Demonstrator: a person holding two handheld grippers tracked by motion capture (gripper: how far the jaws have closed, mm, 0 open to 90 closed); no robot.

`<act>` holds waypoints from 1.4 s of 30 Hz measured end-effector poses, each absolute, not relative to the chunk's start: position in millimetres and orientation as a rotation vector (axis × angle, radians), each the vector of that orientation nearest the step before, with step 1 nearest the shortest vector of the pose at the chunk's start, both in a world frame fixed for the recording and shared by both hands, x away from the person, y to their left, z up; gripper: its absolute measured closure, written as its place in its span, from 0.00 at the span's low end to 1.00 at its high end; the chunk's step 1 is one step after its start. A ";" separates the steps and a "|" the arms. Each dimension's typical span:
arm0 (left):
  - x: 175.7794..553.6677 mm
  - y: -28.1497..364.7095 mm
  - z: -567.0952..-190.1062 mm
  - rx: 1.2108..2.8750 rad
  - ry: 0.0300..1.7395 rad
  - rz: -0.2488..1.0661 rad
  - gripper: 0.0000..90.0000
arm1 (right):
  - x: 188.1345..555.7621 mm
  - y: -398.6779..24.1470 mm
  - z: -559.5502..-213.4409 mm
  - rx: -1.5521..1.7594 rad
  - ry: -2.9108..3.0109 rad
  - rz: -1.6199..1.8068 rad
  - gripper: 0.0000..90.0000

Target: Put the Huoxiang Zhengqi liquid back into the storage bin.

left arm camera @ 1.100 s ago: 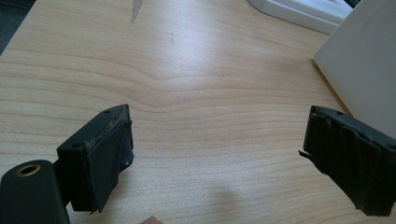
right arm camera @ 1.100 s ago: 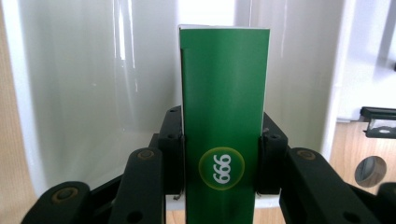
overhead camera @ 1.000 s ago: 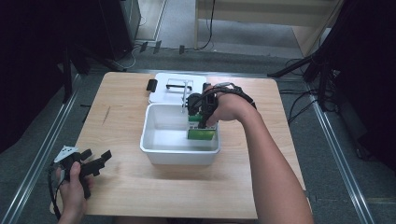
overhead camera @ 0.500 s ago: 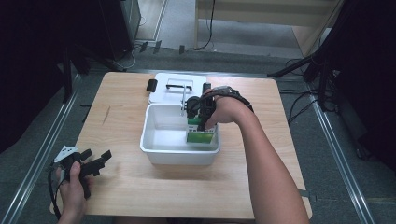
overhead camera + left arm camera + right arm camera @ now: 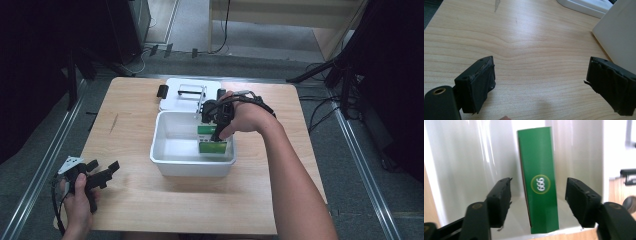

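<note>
A green box (image 5: 212, 145) marked 999 stands on edge inside the white bin (image 5: 165, 159), against its right wall. My right gripper (image 5: 216, 134) reaches down into the bin over the box. In the right gripper view the green box (image 5: 539, 195) stands between the jaws of that gripper (image 5: 539, 188) with a gap on each side. Those jaws have just been opening and no longer press on it. My left gripper (image 5: 103, 166) rests low at the table's front left, open, and in its own view its jaws (image 5: 541, 82) have only bare wood between them.
A white lid (image 5: 190, 92) with a handle lies behind the bin, with a small black item (image 5: 162, 91) at its left and another (image 5: 221, 93) at its right. The bin wall (image 5: 619, 32) stands to the right of the left gripper.
The right gripper's jaws have parted from the green box, which now stands free in the bin. The left hand has kept still.
</note>
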State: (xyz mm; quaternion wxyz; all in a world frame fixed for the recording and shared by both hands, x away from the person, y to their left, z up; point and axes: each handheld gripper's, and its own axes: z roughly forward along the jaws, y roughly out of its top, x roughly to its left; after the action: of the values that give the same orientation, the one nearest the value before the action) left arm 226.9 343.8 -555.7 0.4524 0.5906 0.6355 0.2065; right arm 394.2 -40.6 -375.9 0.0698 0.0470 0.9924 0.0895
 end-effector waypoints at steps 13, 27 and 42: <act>227.0 343.5 -555.7 1.459 1.570 0.513 0.10 | 393.7 -70.0 -353.2 0.485 2.930 0.521 0.29; 227.0 343.3 -555.7 1.460 1.571 0.514 0.10 | 390.6 -109.5 -337.8 0.776 2.669 0.799 0.25; 226.9 343.5 -555.7 1.465 1.569 0.515 0.10 | 386.4 -154.9 -356.0 0.933 2.466 0.946 0.23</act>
State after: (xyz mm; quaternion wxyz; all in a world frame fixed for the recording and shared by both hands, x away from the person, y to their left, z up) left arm 226.9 343.5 -555.7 0.4502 0.5925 0.6347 0.2084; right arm 386.4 -154.9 -356.0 0.1695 0.3281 0.8676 0.3329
